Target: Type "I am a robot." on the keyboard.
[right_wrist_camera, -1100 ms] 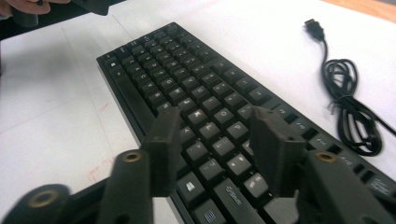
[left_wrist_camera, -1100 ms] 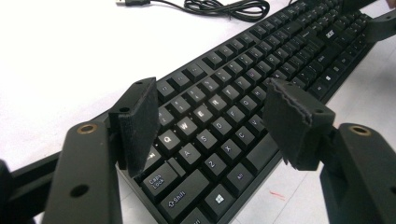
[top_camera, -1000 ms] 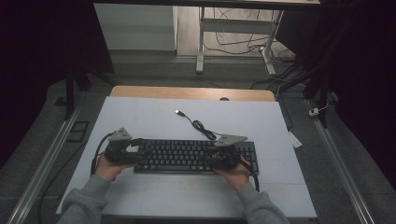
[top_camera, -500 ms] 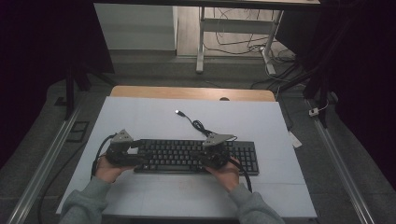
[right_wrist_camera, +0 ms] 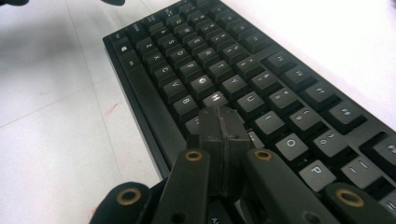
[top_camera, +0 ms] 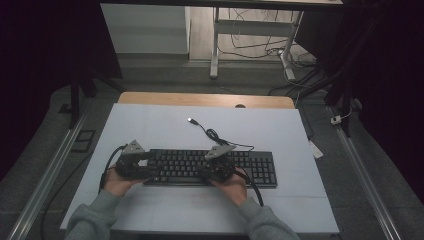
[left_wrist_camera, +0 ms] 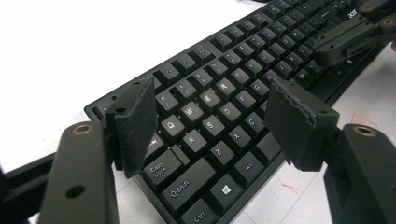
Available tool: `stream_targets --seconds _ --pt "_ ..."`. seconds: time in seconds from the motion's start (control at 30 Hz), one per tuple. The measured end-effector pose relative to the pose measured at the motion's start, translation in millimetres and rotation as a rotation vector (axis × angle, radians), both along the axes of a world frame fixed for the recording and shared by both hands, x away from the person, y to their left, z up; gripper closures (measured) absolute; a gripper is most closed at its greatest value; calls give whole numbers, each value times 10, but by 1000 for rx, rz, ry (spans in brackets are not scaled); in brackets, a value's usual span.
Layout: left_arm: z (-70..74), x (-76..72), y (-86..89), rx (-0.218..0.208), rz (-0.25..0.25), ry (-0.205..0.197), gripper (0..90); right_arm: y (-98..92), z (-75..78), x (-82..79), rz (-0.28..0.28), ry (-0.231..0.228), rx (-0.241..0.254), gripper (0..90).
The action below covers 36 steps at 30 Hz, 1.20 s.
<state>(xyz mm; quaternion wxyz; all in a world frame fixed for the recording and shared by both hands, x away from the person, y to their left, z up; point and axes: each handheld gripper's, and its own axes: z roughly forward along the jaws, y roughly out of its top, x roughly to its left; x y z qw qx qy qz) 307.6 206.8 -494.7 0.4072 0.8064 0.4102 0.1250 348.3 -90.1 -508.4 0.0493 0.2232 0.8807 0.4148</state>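
While the right tool (right_wrist_camera: 219,122), its jaws together, sits over the keyboard (top_camera: 210,167) at 6 o'clock on the desk (top_camera: 150,125), press one key straight down; the left tool (left_wrist_camera: 215,119) stays apart.

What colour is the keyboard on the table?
Black, with pale lettering on the keys; the keyboard shows best in the left gripper view.

The keyboard (top_camera: 210,167) lies on the table (top_camera: 150,125), its cable (top_camera: 212,134) behind it.
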Motion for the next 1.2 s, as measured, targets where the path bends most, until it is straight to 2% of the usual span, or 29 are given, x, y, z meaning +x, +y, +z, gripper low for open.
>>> stream_targets --seconds 0.6,0.7,0.9,1.0,1.2 --pt "-16 -3 -22 12 -3 0 338 71 -96 20 2 -20 -39 900" --pt "-18 -4 -25 14 -5 1 337 86 -115 9 3 -28 -66 900" --pt "-8 -12 -16 12 -1 -6 337 66 -70 -8 -1 -52 -47 900" --pt "-4 -18 -6 10 4 -6 337 10 -19 -3 -12 -53 -13 900" --pt "-7 -25 1 8 9 -8 336 -119 61 -2 -38 -56 16 900"
